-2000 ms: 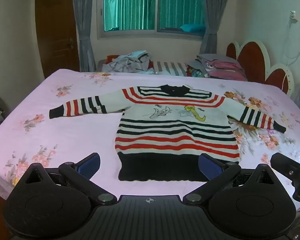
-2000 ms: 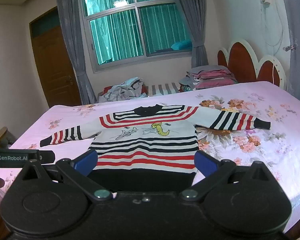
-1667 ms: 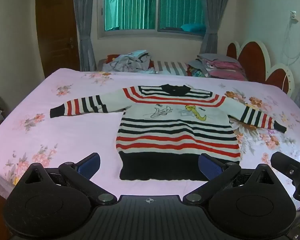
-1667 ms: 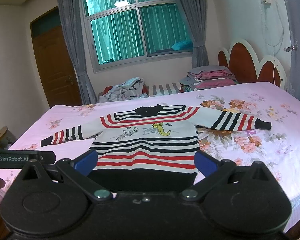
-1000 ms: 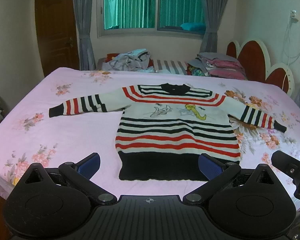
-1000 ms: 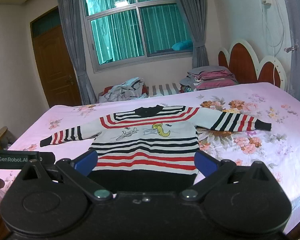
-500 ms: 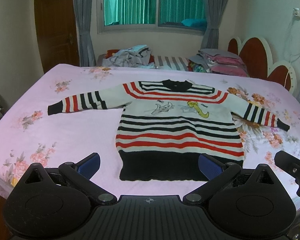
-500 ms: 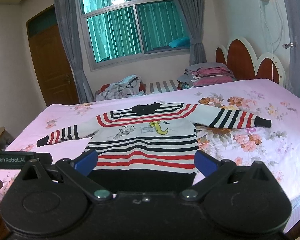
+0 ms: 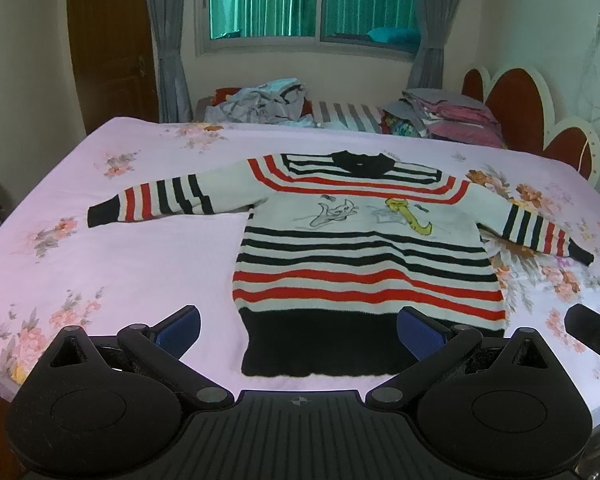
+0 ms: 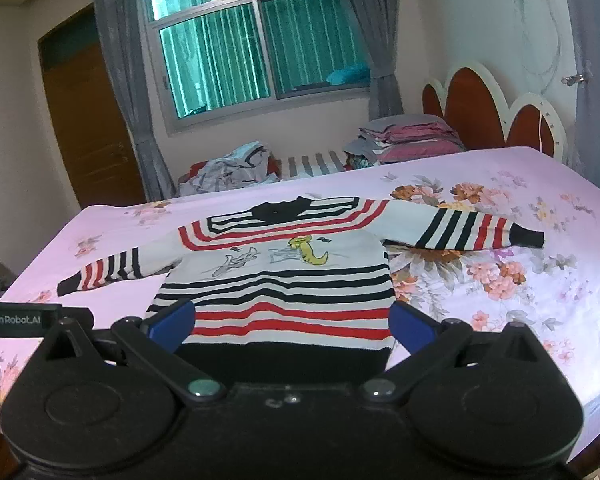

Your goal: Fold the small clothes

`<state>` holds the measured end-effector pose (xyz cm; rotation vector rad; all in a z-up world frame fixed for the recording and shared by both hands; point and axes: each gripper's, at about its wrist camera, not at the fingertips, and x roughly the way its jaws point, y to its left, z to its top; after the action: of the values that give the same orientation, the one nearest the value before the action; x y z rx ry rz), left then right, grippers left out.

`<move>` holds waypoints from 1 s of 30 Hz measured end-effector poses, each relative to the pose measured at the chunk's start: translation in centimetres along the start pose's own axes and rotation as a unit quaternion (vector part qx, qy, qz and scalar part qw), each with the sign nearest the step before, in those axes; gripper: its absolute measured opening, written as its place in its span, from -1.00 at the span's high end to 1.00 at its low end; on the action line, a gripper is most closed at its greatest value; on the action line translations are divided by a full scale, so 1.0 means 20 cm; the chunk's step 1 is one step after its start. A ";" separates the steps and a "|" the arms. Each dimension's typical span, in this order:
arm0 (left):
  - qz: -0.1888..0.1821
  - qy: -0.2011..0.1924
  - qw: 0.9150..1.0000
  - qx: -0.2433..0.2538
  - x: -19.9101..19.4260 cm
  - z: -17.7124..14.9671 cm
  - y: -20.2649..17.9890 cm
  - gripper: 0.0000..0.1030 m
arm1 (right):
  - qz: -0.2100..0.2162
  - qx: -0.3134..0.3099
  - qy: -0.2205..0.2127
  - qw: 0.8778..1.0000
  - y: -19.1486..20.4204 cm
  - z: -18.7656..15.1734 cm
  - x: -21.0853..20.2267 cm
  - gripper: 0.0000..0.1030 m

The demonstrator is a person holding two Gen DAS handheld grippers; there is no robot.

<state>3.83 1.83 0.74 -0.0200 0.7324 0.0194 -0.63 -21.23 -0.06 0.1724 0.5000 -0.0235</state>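
A small striped sweater [image 9: 364, 256] in white, red and black, with a cartoon print on the chest, lies flat and face up on the pink floral bed [image 9: 132, 264], both sleeves spread out. It also shows in the right wrist view [image 10: 284, 280]. My left gripper [image 9: 298, 330] is open and empty, just short of the sweater's black hem. My right gripper [image 10: 290, 320] is open and empty, over the hem. Part of the right gripper shows at the right edge of the left wrist view [image 9: 592, 328].
A heap of loose clothes [image 9: 260, 100] and a stack of folded clothes [image 9: 448, 114] lie beyond the far side of the bed. A red and white headboard [image 9: 532, 120] stands at the right, a wooden door [image 9: 108, 52] at the left.
Both grippers have moved forward and tipped down toward the sweater, which now looks larger and nearer. The sweater itself has not moved. Both grippers stay open.
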 end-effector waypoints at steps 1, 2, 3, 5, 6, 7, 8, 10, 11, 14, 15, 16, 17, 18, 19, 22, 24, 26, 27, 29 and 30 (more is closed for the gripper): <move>-0.002 0.001 1.000 0.000 0.02 0.01 0.00 -1.00 | -0.002 0.002 0.000 1.000 0.00 0.00 0.02 -0.99; -0.003 0.003 1.000 -0.001 0.05 0.02 0.01 -1.00 | -0.007 0.000 0.004 1.000 0.00 0.01 0.03 -0.99; -0.004 0.006 1.000 -0.003 0.07 0.03 0.02 -1.00 | -0.009 0.001 0.006 1.000 0.00 0.01 0.06 -0.99; -0.005 0.009 1.000 -0.005 0.13 0.06 0.03 -1.00 | -0.010 0.010 0.004 1.000 0.00 0.02 0.10 -0.99; -0.004 0.011 1.000 -0.005 0.16 0.07 0.03 -1.00 | -0.011 0.011 0.004 1.000 0.00 0.02 0.12 -0.99; -0.003 0.011 1.000 -0.005 0.18 0.09 0.04 -1.00 | -0.014 0.010 0.005 1.000 0.00 0.03 0.15 -0.99; -0.001 0.010 1.000 -0.005 0.21 0.10 0.04 -1.00 | -0.016 0.013 0.007 1.000 0.01 0.03 0.17 -0.99; 0.002 0.009 1.000 -0.003 0.27 0.14 0.04 -1.00 | -0.018 0.016 0.009 1.000 0.01 0.05 0.23 -0.99; 0.001 0.011 1.000 -0.001 0.31 0.15 0.05 -1.00 | -0.020 0.018 0.010 1.000 0.02 0.06 0.26 -0.99; -0.002 0.015 1.000 0.003 0.41 0.21 0.06 -1.00 | -0.028 0.020 0.009 0.999 0.03 0.09 0.34 -0.99; -0.003 0.015 1.000 0.005 0.44 0.23 0.06 -1.00 | -0.032 0.020 0.010 0.999 0.04 0.10 0.37 -0.99; -0.003 0.015 1.000 0.008 0.47 0.25 0.06 -1.00 | -0.035 0.022 0.010 0.999 0.04 0.11 0.40 -0.99; -0.003 0.014 1.000 0.010 0.50 0.27 0.06 -1.00 | -0.039 0.023 0.011 0.999 0.05 0.12 0.43 -0.99; -0.004 0.014 1.000 0.013 0.53 0.29 0.06 -1.00 | -0.041 0.027 0.011 0.999 0.05 0.13 0.45 -0.99; -0.007 0.014 1.000 0.016 0.56 0.31 0.06 -1.00 | -0.044 0.029 0.011 0.999 0.05 0.14 0.48 -0.99; -0.022 0.012 0.999 0.023 0.64 0.38 0.07 -1.00 | -0.056 0.036 0.011 0.998 0.06 0.17 0.56 -0.99; -0.033 0.009 0.999 0.026 0.70 0.41 0.08 -1.00 | -0.065 0.041 0.008 0.997 0.07 0.19 0.60 -0.98; -0.042 0.009 0.999 0.028 0.76 0.45 0.09 -1.00 | -0.078 0.050 0.004 0.996 0.06 0.21 0.64 -0.95; -0.048 0.011 0.998 0.029 0.78 0.46 0.09 -1.00 | -0.083 0.056 0.003 0.995 0.06 0.22 0.66 -0.93; -0.056 0.011 0.998 0.030 0.84 0.50 0.10 -1.00 | -0.093 0.068 0.001 0.993 0.05 0.24 0.69 -0.92; -0.058 0.008 0.998 0.032 0.87 0.52 0.10 -1.00 | -0.099 0.071 0.000 0.993 0.05 0.25 0.71 -0.92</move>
<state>23.61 4.23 -3.16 -0.0016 0.7473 -0.1145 14.33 -20.92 -2.35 0.2603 0.5146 -0.2540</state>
